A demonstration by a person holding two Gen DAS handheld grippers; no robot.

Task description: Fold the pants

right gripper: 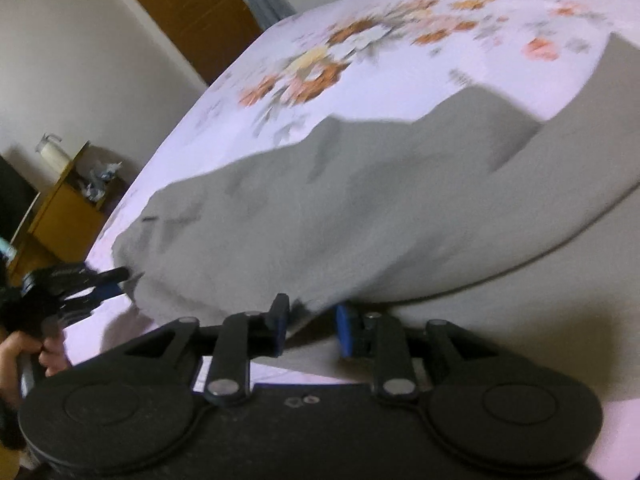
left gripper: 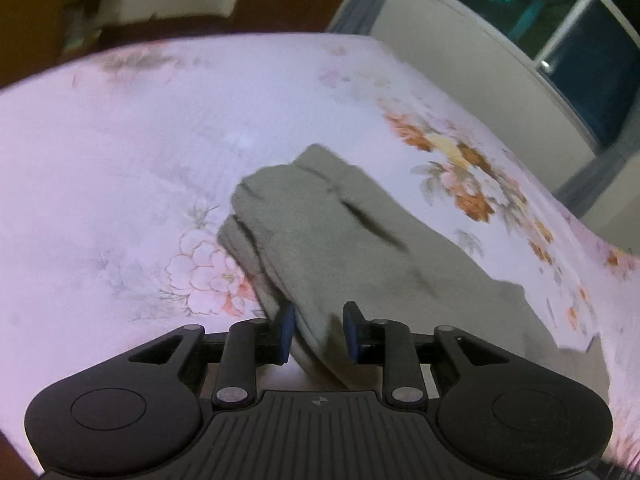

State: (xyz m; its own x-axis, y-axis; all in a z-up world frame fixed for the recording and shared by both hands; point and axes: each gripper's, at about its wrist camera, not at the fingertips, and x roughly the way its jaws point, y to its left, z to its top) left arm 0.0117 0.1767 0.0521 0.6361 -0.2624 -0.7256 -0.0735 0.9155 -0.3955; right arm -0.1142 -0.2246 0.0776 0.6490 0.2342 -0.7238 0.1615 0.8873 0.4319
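Observation:
Grey pants (left gripper: 332, 240) lie partly folded on a pink floral bedsheet (left gripper: 120, 160). My left gripper (left gripper: 319, 332) has its blue pads around a fold of the grey cloth at the near edge, with a gap between the pads filled by cloth. In the right wrist view the pants (right gripper: 340, 208) spread wide and are lifted at the near edge. My right gripper (right gripper: 312, 330) has its pads closed on a bunched edge of the cloth. The left gripper (right gripper: 108, 280) shows at the far left of that view, at the pants' left end.
The bed (right gripper: 400, 92) fills both views. A window (left gripper: 580, 32) and grey curtain (left gripper: 360, 4) stand behind the bed. A wooden door (right gripper: 188, 12) and a yellow cabinet (right gripper: 60, 208) with a jar (right gripper: 52, 152) stand beside the bed.

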